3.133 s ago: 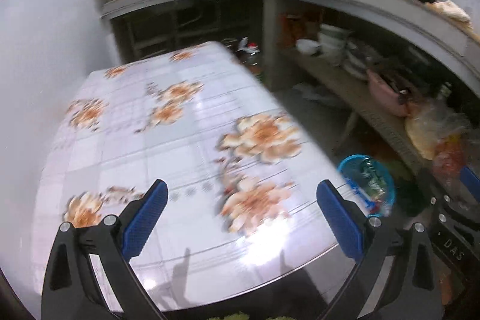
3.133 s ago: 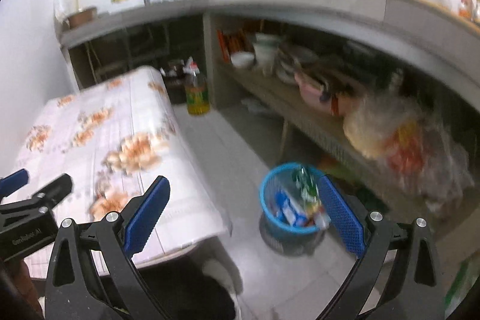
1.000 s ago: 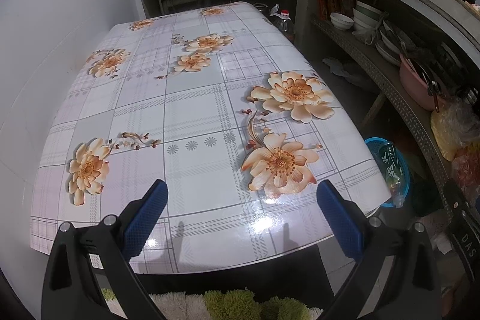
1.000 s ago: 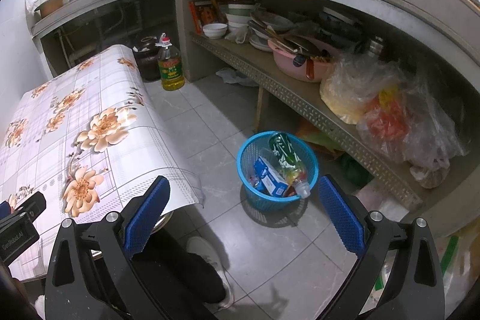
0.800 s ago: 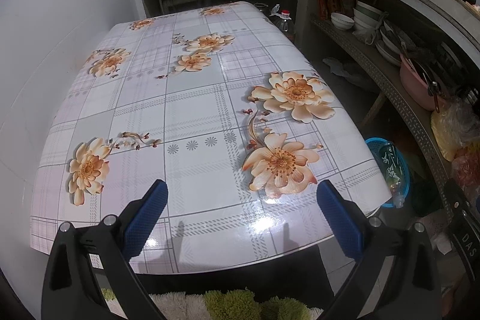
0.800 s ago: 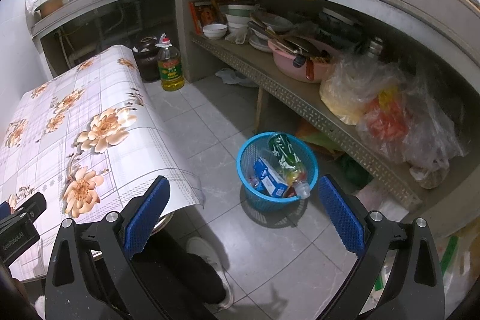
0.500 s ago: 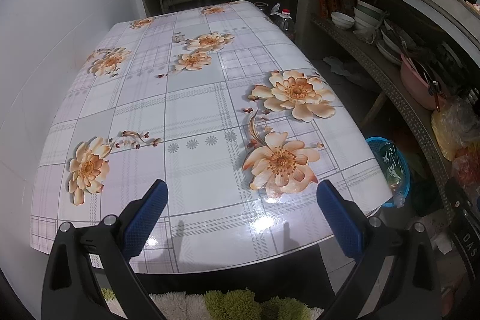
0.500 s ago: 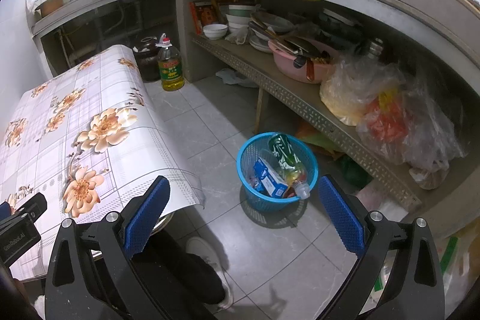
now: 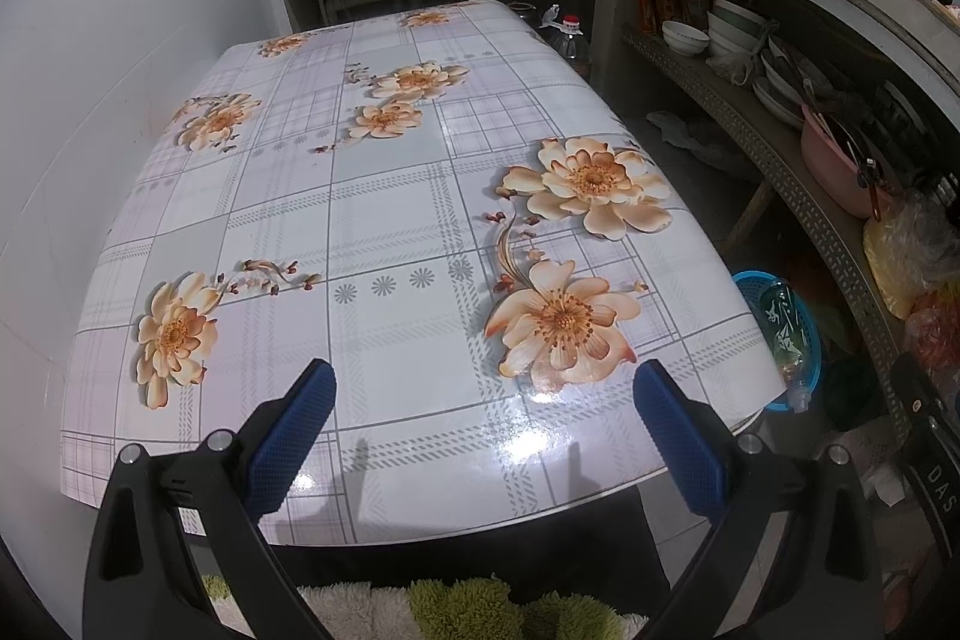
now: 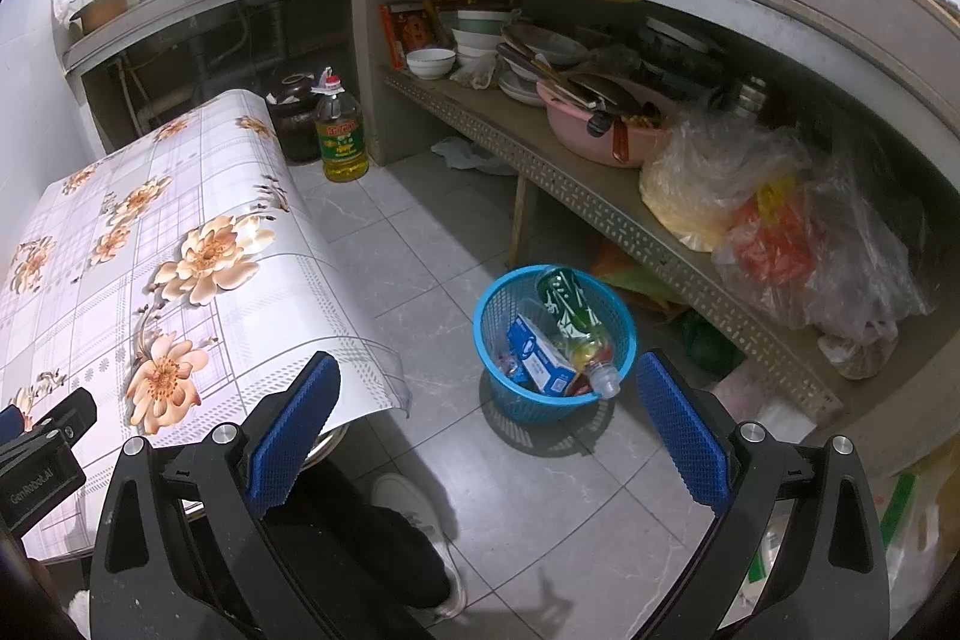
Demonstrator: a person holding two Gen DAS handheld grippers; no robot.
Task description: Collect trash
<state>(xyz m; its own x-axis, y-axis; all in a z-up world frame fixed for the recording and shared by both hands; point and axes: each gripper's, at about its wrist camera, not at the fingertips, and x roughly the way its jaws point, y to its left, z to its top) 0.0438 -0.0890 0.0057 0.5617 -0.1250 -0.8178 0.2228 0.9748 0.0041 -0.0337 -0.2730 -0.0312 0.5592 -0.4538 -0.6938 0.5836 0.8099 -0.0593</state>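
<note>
Trash basket [image 10: 612, 340] on floor between spread right gripper [image 10: 486, 421] fingers, left gripper [image 9: 483, 430] spread over table [image 9: 384, 196]

Blue basket [image 9: 798, 340] half behind table [image 9: 384, 220] edge; labels illegible

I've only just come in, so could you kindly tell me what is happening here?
A person holds a pair of tongs in each hand, collecting trash in a kitchen. Both are open and hold nothing. The left tongs hover over the flowered tablecloth, with no trash visible on it. The right tongs point at the floor, toward the blue wastebasket, which already holds a green plastic bottle and a blue carton.
</note>
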